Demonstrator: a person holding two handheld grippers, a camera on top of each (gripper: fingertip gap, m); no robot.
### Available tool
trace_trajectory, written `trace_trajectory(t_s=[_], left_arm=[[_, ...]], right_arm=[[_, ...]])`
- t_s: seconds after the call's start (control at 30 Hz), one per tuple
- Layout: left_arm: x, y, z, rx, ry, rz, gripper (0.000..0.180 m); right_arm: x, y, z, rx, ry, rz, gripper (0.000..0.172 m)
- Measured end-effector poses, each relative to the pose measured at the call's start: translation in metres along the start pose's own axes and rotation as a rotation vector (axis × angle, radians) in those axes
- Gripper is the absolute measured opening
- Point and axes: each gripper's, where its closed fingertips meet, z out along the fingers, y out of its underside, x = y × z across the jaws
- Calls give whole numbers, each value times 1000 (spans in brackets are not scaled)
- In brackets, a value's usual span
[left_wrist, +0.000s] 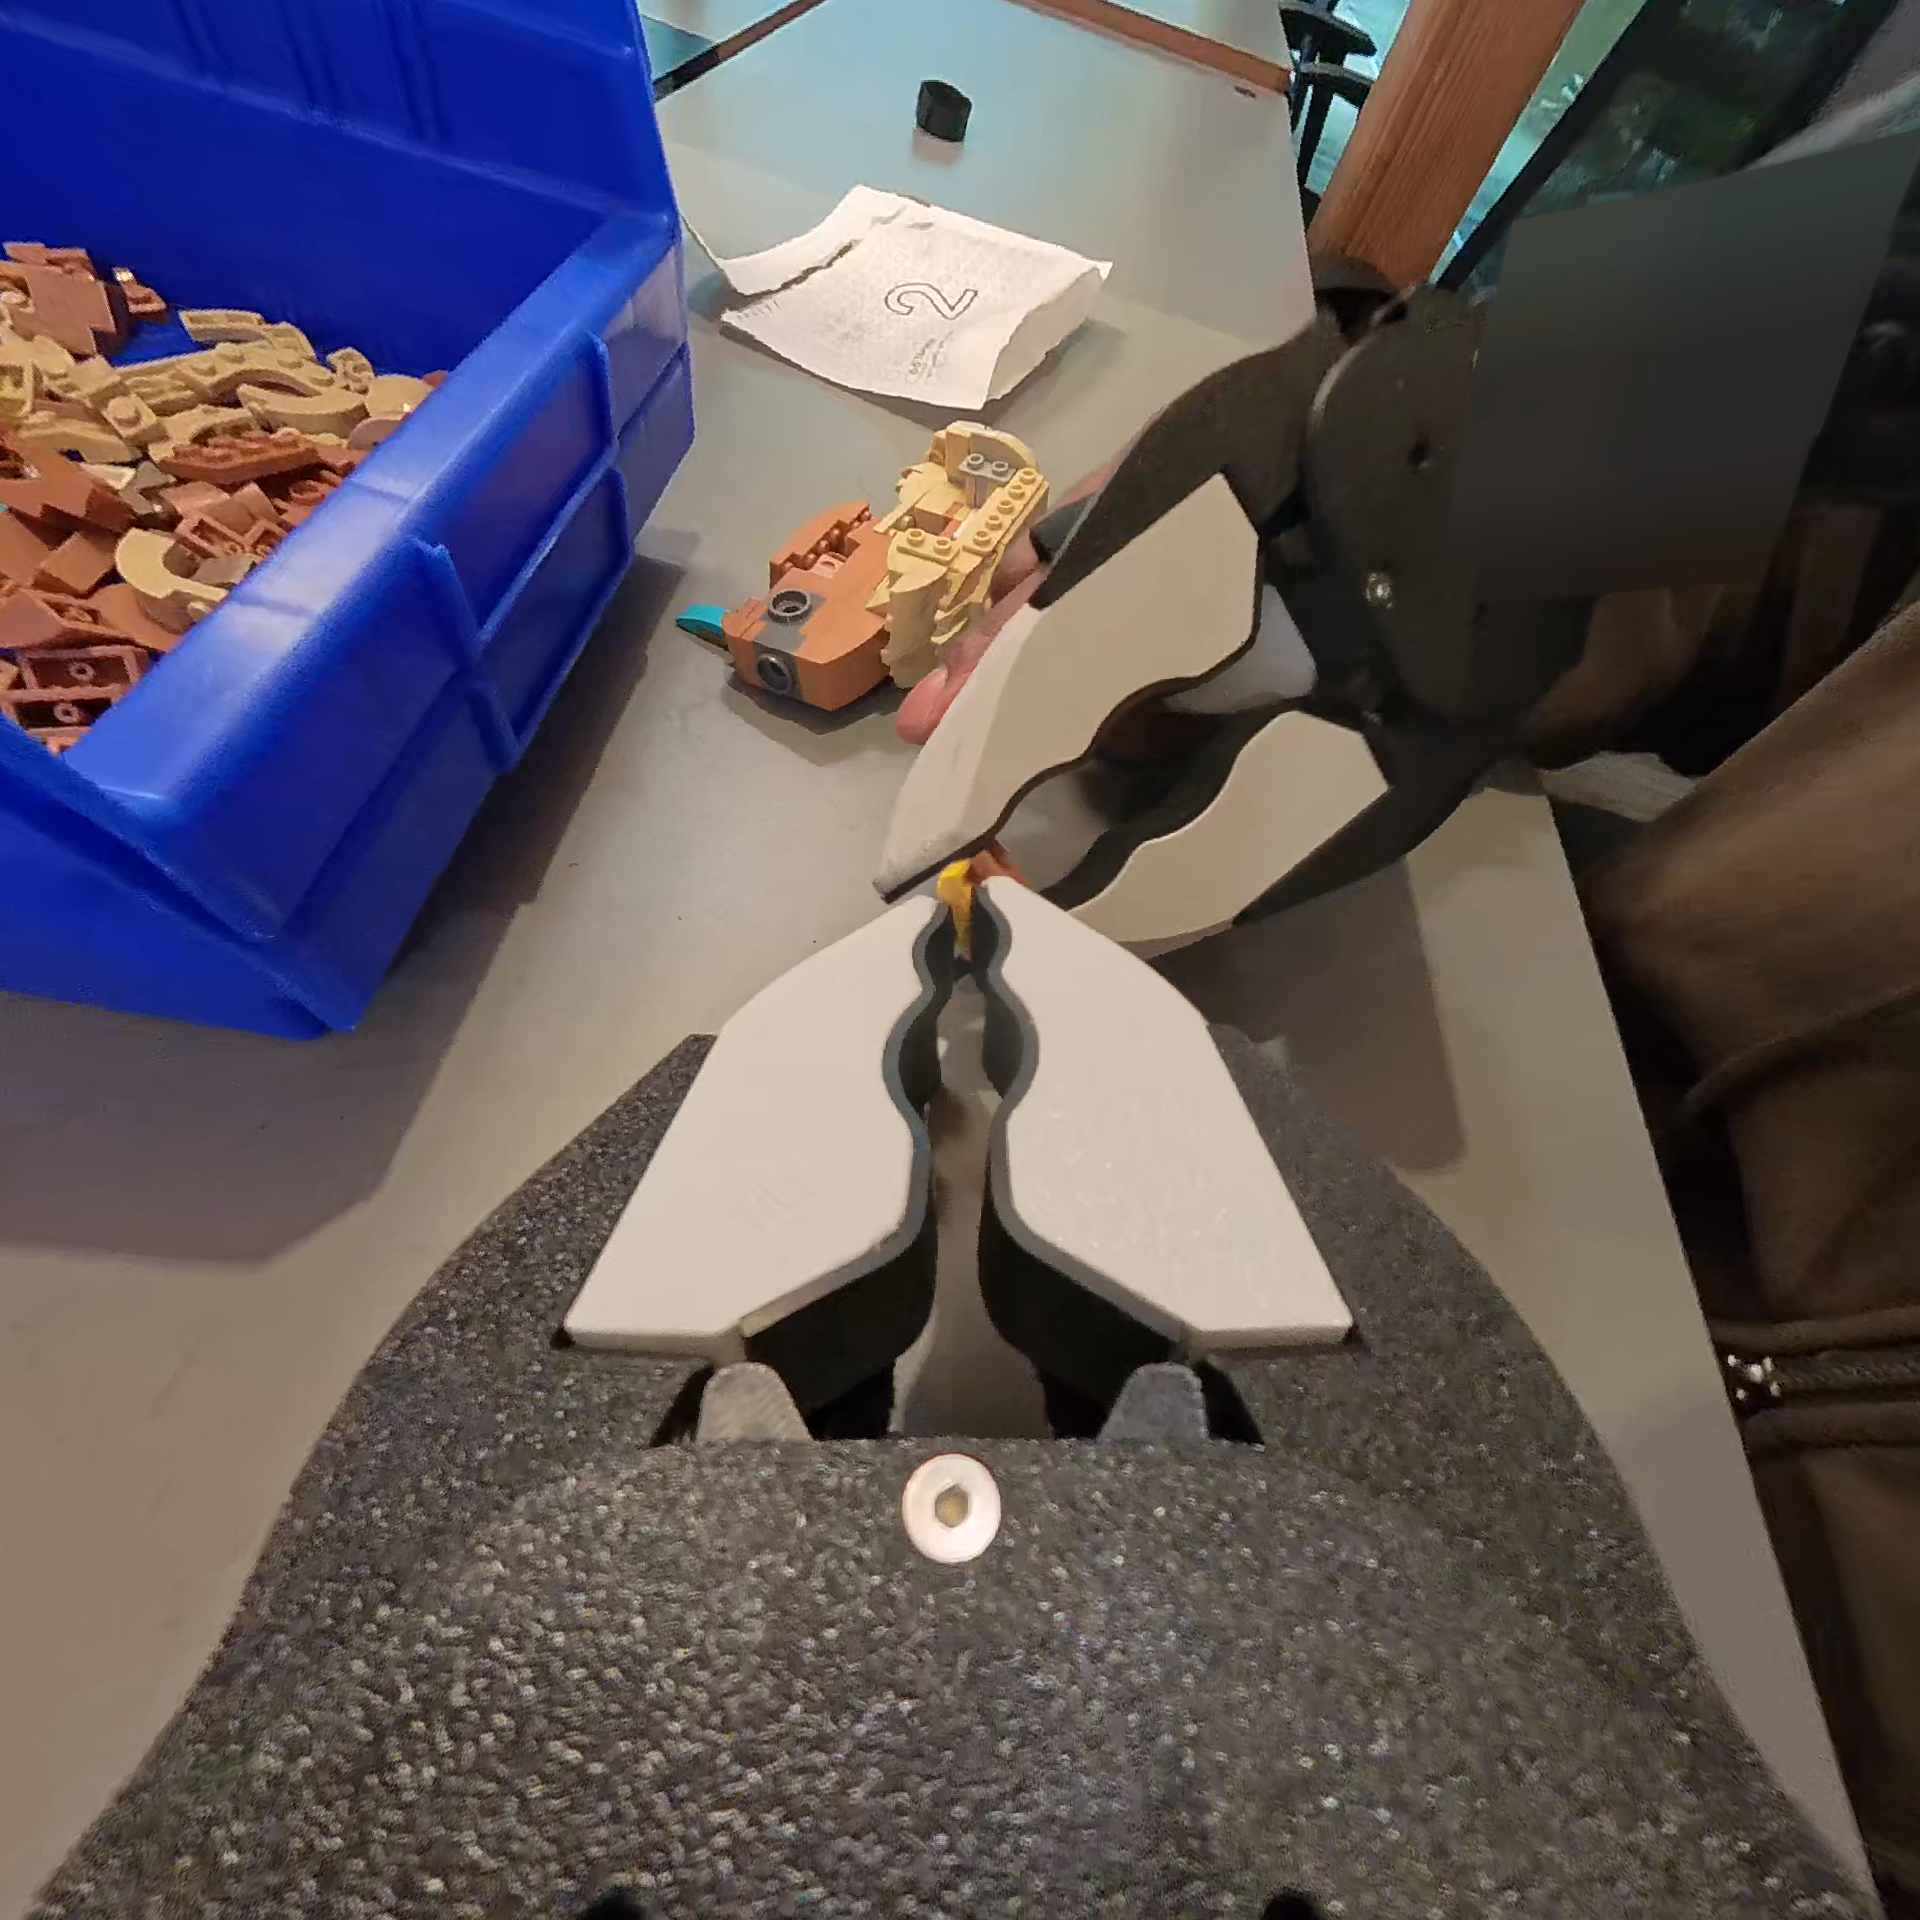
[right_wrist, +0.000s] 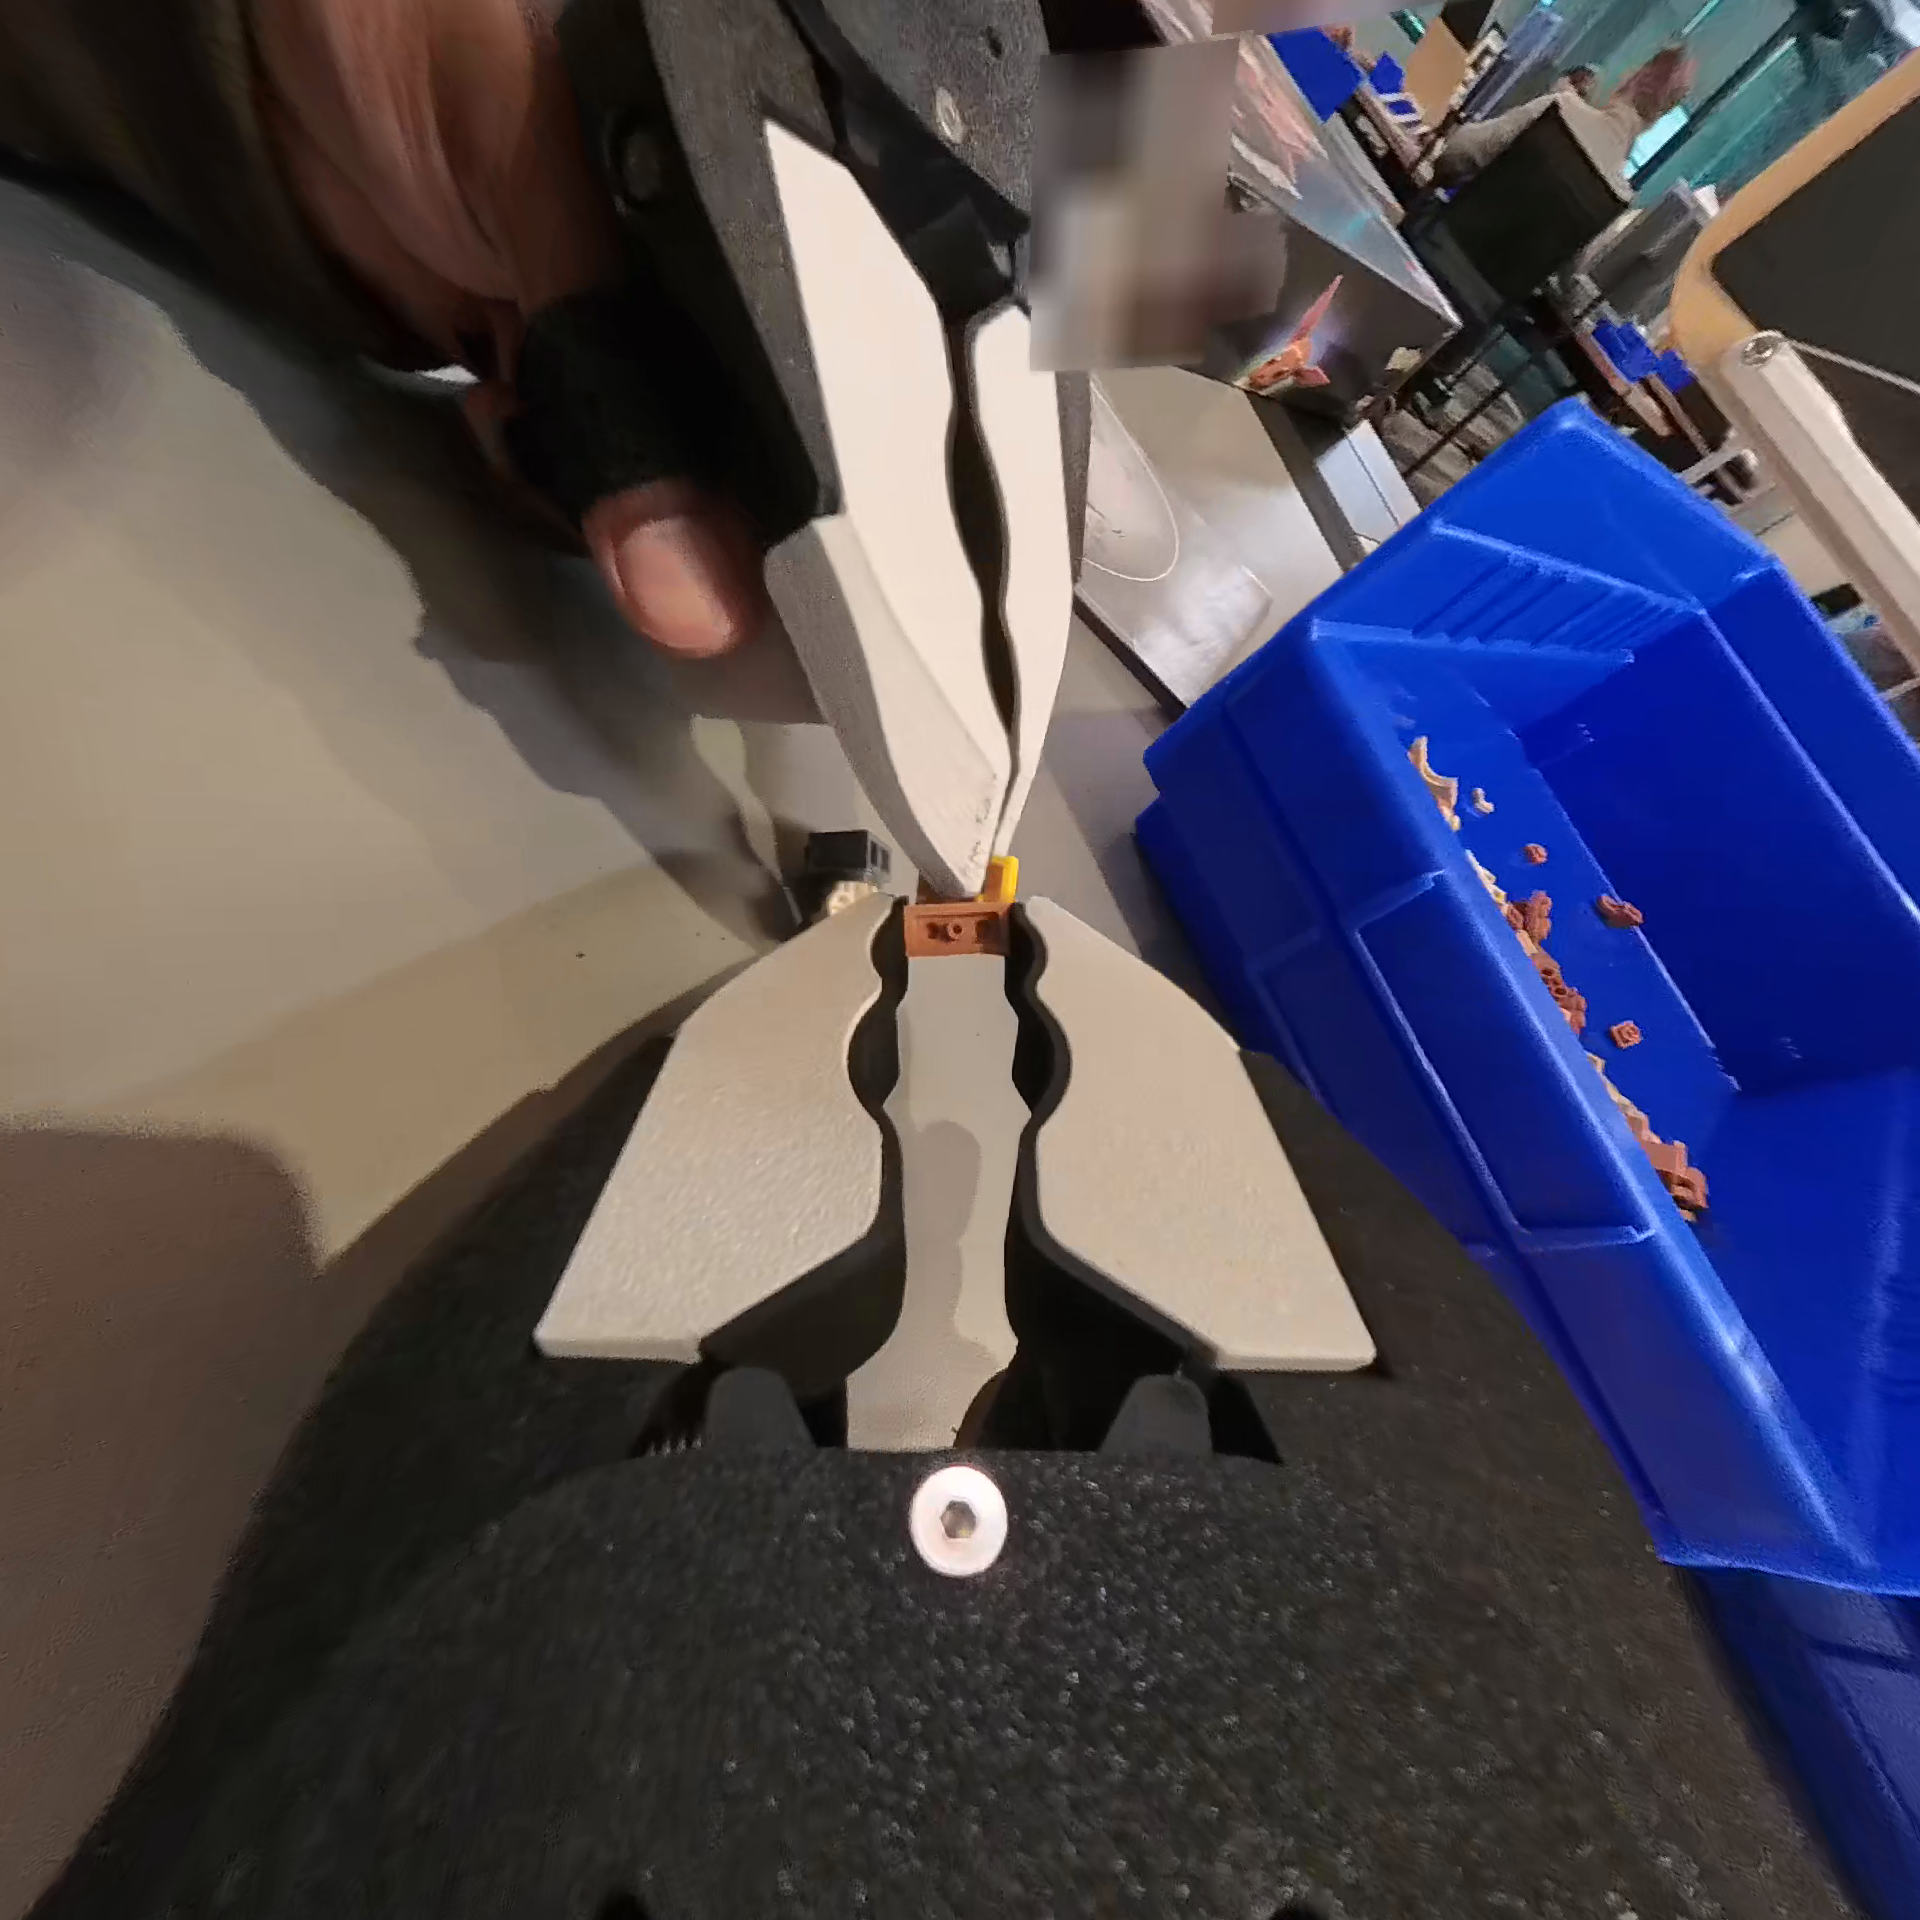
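My left gripper (left_wrist: 961, 912) is shut on a small yellow brick piece (left_wrist: 955, 898), pinched at its fingertips above the grey table (left_wrist: 623, 935). My right gripper (right_wrist: 956, 920) is shut on a small brown brick (right_wrist: 956, 928), held across its tips. The two grippers meet tip to tip. In the right wrist view the left gripper (right_wrist: 985, 881) comes down from above and its yellow piece (right_wrist: 1004, 875) touches the top right of the brown brick. In the left wrist view the right gripper (left_wrist: 977, 883) reaches in from the right, and only a bit of the brown brick (left_wrist: 997, 865) shows.
A blue bin (left_wrist: 416, 623) with several tan and brown bricks (left_wrist: 156, 436) stands on the left; it also shows in the right wrist view (right_wrist: 1455, 1039). A partly built brown and tan model (left_wrist: 894, 582), a paper sheet (left_wrist: 914, 301) and a black ring (left_wrist: 943, 107) lie beyond. The table edge (left_wrist: 1621, 1039) runs on the right. My left and right fingertips are right by each other.
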Motion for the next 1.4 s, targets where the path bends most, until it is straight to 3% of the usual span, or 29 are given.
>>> trace_trajectory(t_s=[0.23,0.5,0.6,0.7,0.83,0.9,1.03,1.13,1.2,1.4], left_arm=[[0,0,-1,0,2,46,3],[-23,-8,-24,120,-20,-161,3],[-23,-10,-27,139,-6,-186,3],[-24,-11,-29,152,-3,-199,3],[-26,-11,-34,173,-18,-201,3],[-28,-11,-39,190,-35,-194,3],[-35,-16,-51,248,-51,-211,3],[-39,-21,-55,278,-58,-192,3],[-39,-30,-57,303,-72,-153,4],[-45,-100,-65,337,-254,96,4]], right_arm=[[-2,-2,0,15,-52,41,18],[32,-12,-13,45,197,18,18],[69,-28,-18,46,252,20,18],[126,-36,-9,-23,262,146,18],[175,-16,22,-143,182,353,48],[183,-14,23,-131,182,404,55],[168,-20,2,-36,227,385,52],[125,-27,-21,57,194,319,38],[91,-20,-30,67,158,315,37],[27,9,-42,39,88,342,35]])
